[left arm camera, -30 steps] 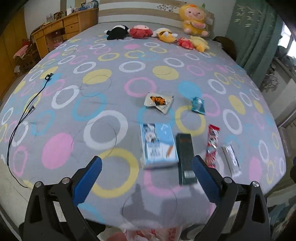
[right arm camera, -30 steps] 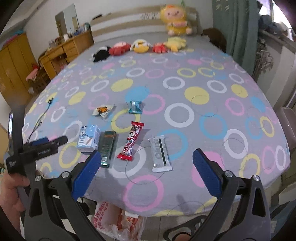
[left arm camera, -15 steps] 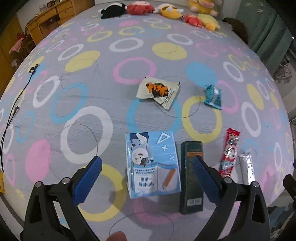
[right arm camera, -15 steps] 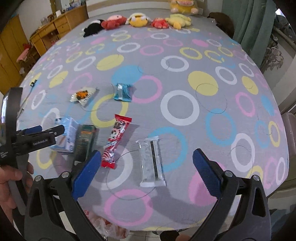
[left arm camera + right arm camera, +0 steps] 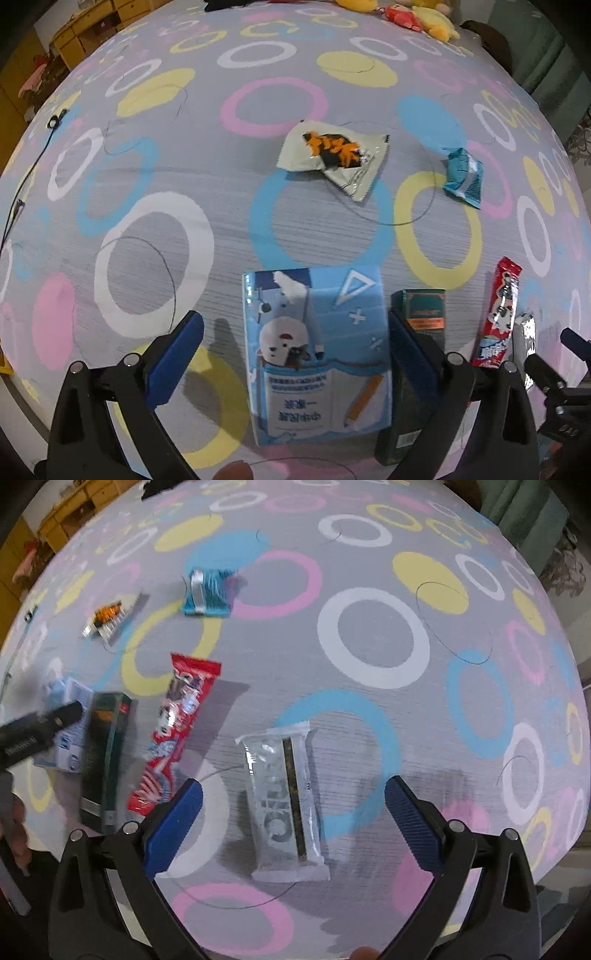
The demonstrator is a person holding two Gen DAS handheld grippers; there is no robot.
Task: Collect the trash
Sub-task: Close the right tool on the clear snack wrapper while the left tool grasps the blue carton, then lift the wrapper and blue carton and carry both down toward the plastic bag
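Trash lies on a grey bedspread with coloured rings. My left gripper (image 5: 295, 339) is open, its blue pads either side of a light blue carton (image 5: 317, 354). A dark green box (image 5: 417, 365) lies just right of it, then a red wrapper (image 5: 498, 321). A cream and orange wrapper (image 5: 332, 155) and a teal wrapper (image 5: 463, 175) lie farther off. My right gripper (image 5: 293, 812) is open over a clear silver wrapper (image 5: 284, 805). In the right wrist view the red wrapper (image 5: 177, 731), green box (image 5: 105, 760), carton (image 5: 66, 734) and teal wrapper (image 5: 207, 592) lie to the left.
Plush toys (image 5: 424, 18) line the far end of the bed. A black cable (image 5: 22, 177) trails along the left side. A wooden dresser (image 5: 85, 33) stands far left, green curtains (image 5: 524, 506) at right. The left gripper's arm (image 5: 33, 731) shows at the left edge.
Both grippers have moved forward and down toward the bed. The carton now sits between the left pads and the silver wrapper between the right pads. Both stay open.
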